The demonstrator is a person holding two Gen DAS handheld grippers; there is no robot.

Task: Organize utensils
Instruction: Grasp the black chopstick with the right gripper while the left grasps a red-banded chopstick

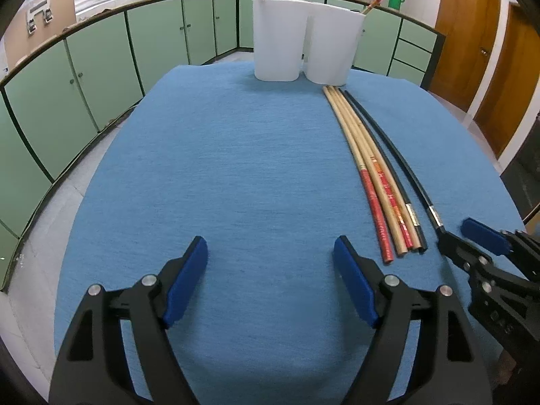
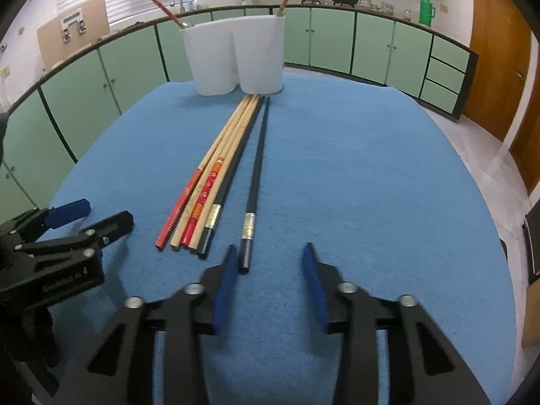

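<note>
Several wooden chopsticks with red ends lie side by side on the blue tablecloth, with one black chopstick among them. A separate black chopstick lies just to their right. Its near end sits between the pads of my right gripper, against the left pad. The right pad stands well clear, so nothing is gripped. My left gripper hovers open over bare cloth, left of the chopsticks. Two white holders stand at the far edge, each with a red-ended chopstick inside.
Green kitchen cabinets curve around behind the table, and wooden doors are at the right. Blue cloth stretches left of the chopsticks in the left wrist view and right of them in the right wrist view.
</note>
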